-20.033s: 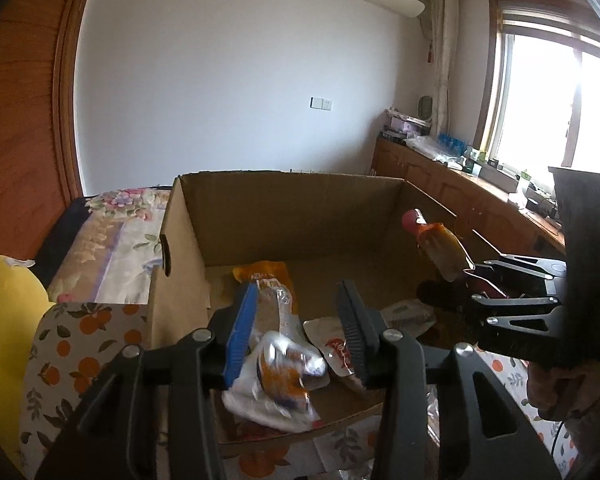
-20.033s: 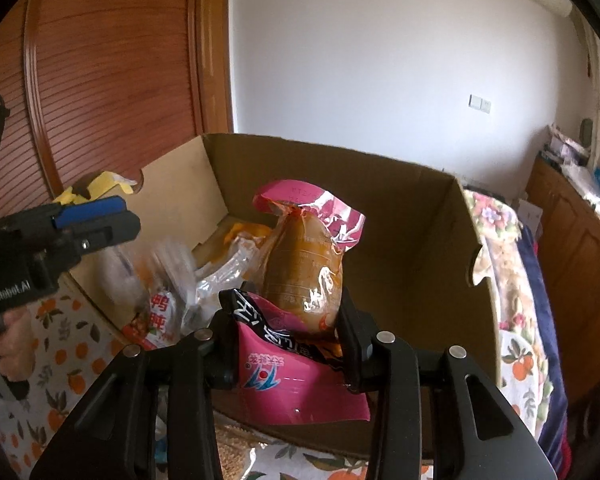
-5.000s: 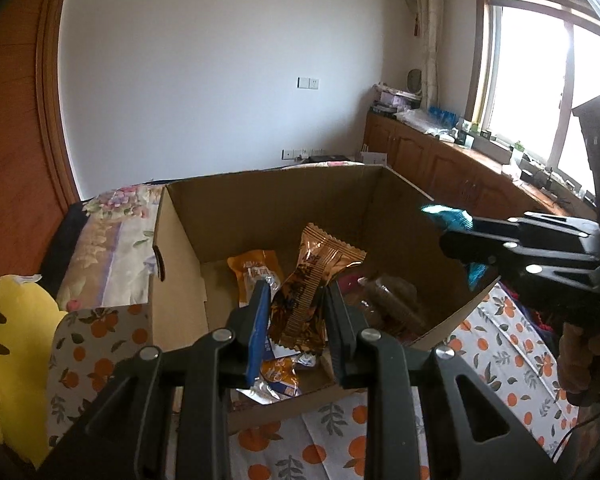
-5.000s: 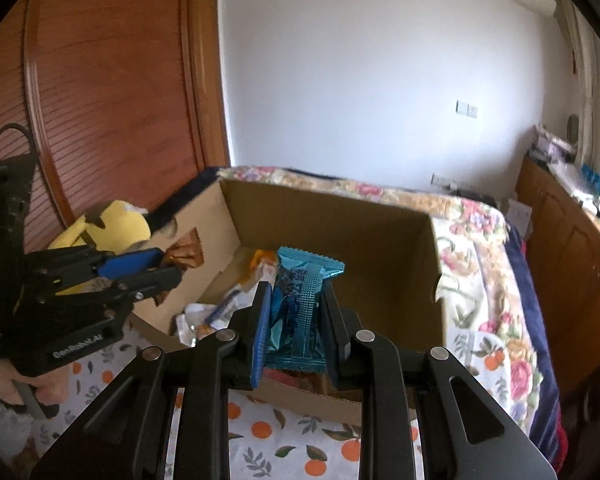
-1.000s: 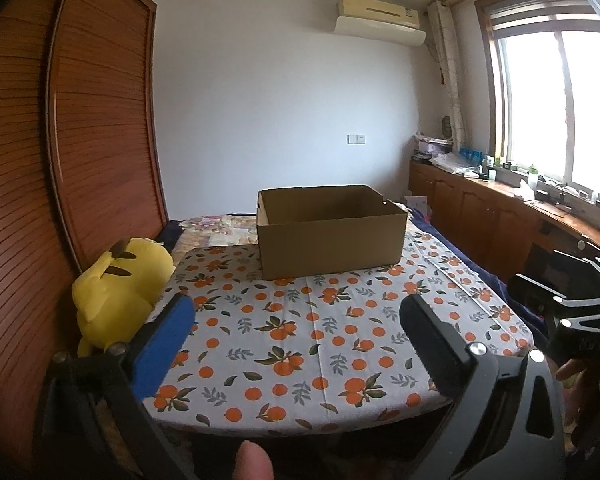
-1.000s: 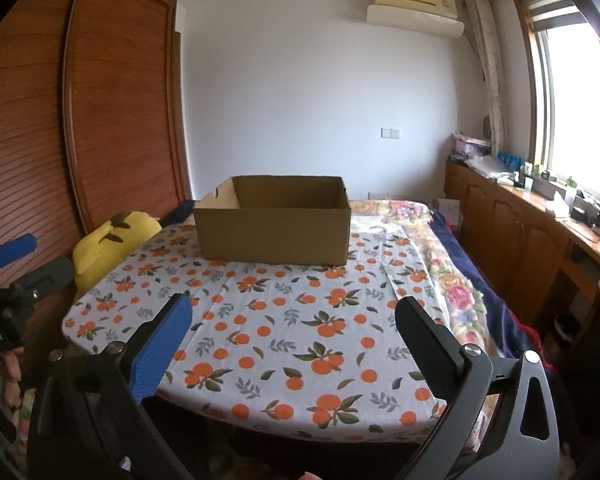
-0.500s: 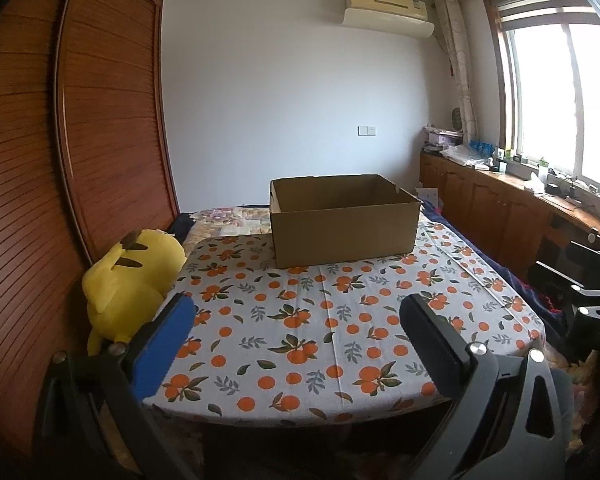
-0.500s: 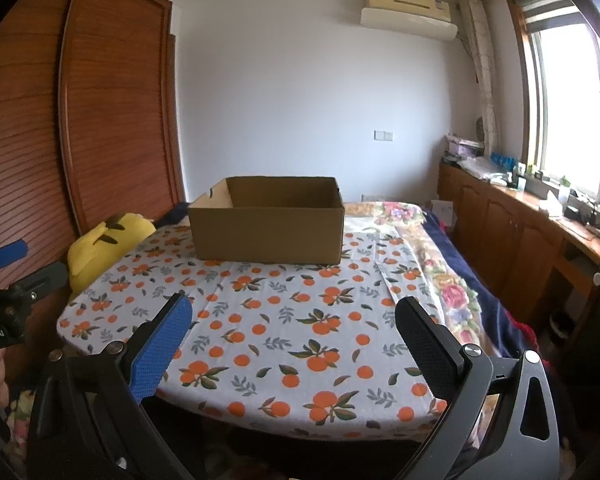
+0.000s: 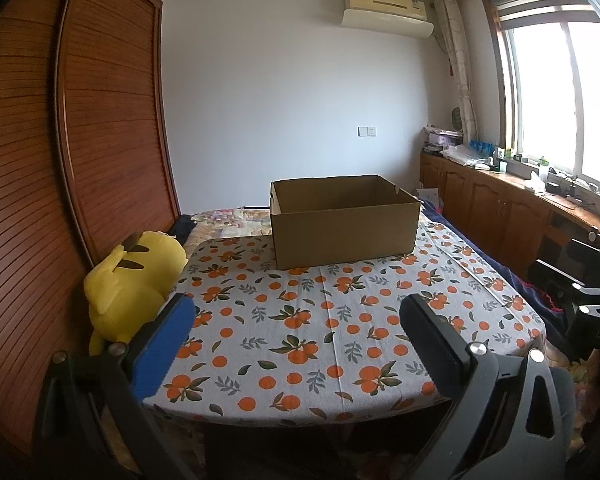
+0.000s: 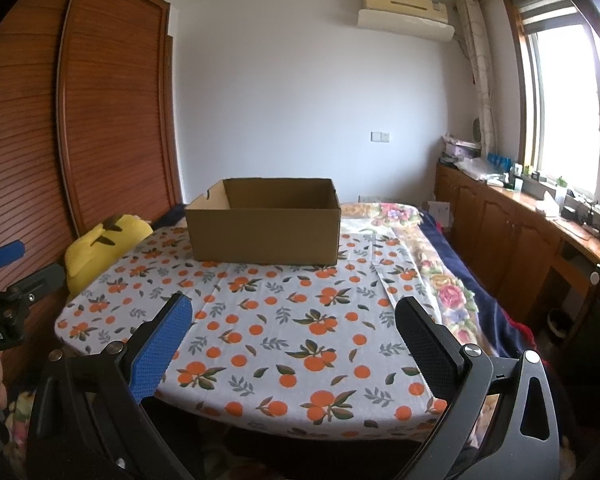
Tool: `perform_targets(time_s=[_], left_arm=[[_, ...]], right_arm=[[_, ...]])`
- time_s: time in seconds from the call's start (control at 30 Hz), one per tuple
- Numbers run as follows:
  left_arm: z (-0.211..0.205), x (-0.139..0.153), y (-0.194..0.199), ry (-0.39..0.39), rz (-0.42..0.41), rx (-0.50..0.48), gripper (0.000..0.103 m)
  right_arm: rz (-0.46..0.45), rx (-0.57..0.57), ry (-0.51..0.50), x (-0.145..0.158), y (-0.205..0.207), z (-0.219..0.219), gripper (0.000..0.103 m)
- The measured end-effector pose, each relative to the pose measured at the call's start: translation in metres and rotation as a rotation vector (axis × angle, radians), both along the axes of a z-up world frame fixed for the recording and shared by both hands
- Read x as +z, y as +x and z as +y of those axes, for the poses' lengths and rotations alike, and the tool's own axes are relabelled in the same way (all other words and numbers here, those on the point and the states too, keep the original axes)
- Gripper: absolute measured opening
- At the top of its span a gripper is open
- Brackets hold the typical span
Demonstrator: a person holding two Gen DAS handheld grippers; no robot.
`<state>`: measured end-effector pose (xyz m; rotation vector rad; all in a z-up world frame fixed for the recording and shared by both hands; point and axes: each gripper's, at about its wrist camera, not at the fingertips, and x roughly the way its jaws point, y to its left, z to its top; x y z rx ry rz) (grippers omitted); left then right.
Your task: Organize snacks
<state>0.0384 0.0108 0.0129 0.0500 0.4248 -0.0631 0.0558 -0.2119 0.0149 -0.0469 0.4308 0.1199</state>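
I am holding my left hand-held gripper (image 9: 296,320) low at the near edge of the worktop (image 9: 340,320), its two fingers spread wide apart with nothing between them, one blue-padded and one black. My right hand-held gripper (image 10: 294,316) is hanging the same way, fingers wide apart and gripping nothing. Both are hovering off the near edge of the orange-print tablecloth (image 10: 300,320) that is covering the worktop. In the right wrist view my left hand-held gripper is showing at the far left edge; in the left wrist view the right one is showing at the far right.

Beside the worktop's left edge a yellow plush toy (image 9: 132,280) is sitting against the slatted wooden wardrobe (image 9: 60,160). Farther back, the open cardboard box (image 9: 342,222) is standing upright on the far part of the tablecloth, well apart from both grippers; from this low angle I cannot tell what is lying inside it. Behind it are a floral bedspread (image 10: 392,212) and the white wall with an air conditioner (image 10: 406,4) mounted high.
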Motion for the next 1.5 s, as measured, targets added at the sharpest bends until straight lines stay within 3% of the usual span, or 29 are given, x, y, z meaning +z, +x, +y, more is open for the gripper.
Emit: perform_targets(time_s=[1.5], left_arm=[[0.0035, 0.0067, -0.0021, 0.003, -0.014, 0.009, 0.103]], right_arm=[[-0.006, -0.002, -0.003, 0.0015, -0.0042, 0.0001, 0.103]])
